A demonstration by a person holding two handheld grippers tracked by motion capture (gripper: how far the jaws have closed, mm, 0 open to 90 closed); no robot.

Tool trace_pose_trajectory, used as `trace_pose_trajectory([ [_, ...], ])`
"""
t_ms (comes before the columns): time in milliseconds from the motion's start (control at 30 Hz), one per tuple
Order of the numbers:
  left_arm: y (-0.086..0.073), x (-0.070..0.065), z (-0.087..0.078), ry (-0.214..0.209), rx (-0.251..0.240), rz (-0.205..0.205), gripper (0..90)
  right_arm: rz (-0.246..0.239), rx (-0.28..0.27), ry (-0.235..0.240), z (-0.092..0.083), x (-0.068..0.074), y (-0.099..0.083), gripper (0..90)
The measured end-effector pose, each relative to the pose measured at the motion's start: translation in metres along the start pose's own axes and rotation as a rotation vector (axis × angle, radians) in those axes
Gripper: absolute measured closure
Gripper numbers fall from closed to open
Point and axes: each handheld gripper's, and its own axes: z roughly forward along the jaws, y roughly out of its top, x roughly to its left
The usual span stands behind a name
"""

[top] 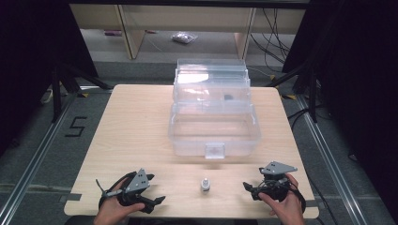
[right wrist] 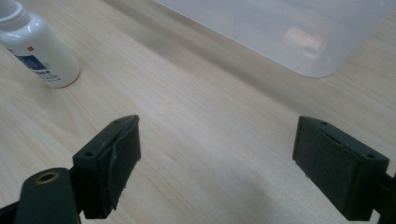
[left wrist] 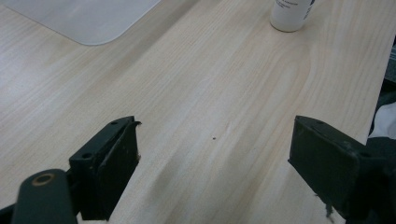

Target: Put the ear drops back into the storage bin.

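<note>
A small white bottle [top: 205,184] stands upright on the wooden table [top: 136,122] near its front edge, between my two grippers. My left gripper [top: 157,202] rests at the front left, jaws wide apart and empty, pointing toward the bottle [left wrist: 290,14]. At the front right, my right gripper [top: 249,189] is also open and empty, with the bottle [right wrist: 37,51] off to the upper left of its jaws. A clear plastic box [top: 213,123] with its lid raised sits in the middle of the table; its corner [right wrist: 299,32] lies ahead of the right gripper.
The box's latch tab [top: 215,151] faces the front edge. A small dark item [top: 228,97] lies in the box's upper tray. Beyond the table are wooden furniture legs [top: 131,35], cables [top: 274,33] and a bag [top: 184,38] on the floor. Bare wood [left wrist: 210,102] lies between grippers and box.
</note>
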Motion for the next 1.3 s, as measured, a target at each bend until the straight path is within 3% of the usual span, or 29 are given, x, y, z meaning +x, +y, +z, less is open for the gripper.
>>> trace_pose_trajectory([
  [100, 0.0, 0.0, 0.0, -0.003, 0.003, 0.002, 15.1, -0.024, 0.0, -0.001, 0.001, -0.001, 0.0, 15.8],
  [167, 0.0, 0.0, 0.0, 0.002, 0.006, 0.008, 15.1, -0.003, 0.007, 0.001, 0.001, 0.0, 0.0, 15.9],
  [200, 0.0, 0.0, 0.0, 0.001, 0.001, -0.01, 15.1, -0.006, 0.007, 0.001, 0.001, 0.0, 0.0, 15.9],
  [367, 0.0, 0.0, 0.0, 0.001, 0.006, 0.0, 15.1, -0.056, 0.005, 0.007, 0.002, -0.001, 0.001, 16.2],
  [400, 0.0, 0.001, 0.0, 0.001, 0.006, 0.012, 15.1, -0.023, 0.011, 0.002, 0.002, 0.003, 0.001, 16.9],
  [433, 0.0, 0.001, 0.0, 0.002, 0.006, 0.013, 15.1, -0.047, 0.009, 0.003, 0.001, 0.002, 0.002, 16.9],
  [500, 0.0, 0.001, 0.0, 0.002, 0.006, 0.013, 15.1, -0.044, 0.013, 0.006, 0.001, 0.003, 0.003, 17.0],
  [533, 0.0, 0.0, 0.001, 0.002, 0.006, -0.009, 15.1, -0.069, 0.0, 0.0, 0.002, 0.002, 0.004, 17.0],
  [567, 0.0, 0.001, 0.0, 0.003, 0.007, 0.016, 15.1, -0.049, 0.027, 0.01, 0.001, 0.004, 0.004, 17.0],
  [600, 0.0, 0.001, 0.0, 0.002, 0.007, 0.012, 15.1, -0.036, 0.029, 0.01, 0.002, 0.007, 0.004, 17.1],
  [633, 0.0, 0.001, 0.0, 0.002, 0.007, 0.012, 15.1, -0.081, 0.013, 0.014, 0.002, 0.005, 0.005, 17.2],
  [733, 0.0, 0.0, 0.001, -0.004, -0.003, -0.006, 15.1, -0.102, 0.01, 0.021, 0.003, 0.007, 0.007, 17.7],
  [933, 0.0, 0.0, 0.001, -0.002, -0.001, -0.003, 15.1, -0.106, 0.041, 0.038, 0.003, 0.013, 0.01, 18.9],
  [1300, 0.0, 0.002, 0.0, 0.003, 0.012, 0.007, 15.1, -0.176, 0.072, 0.07, 0.011, 0.026, 0.022, 20.3],
])
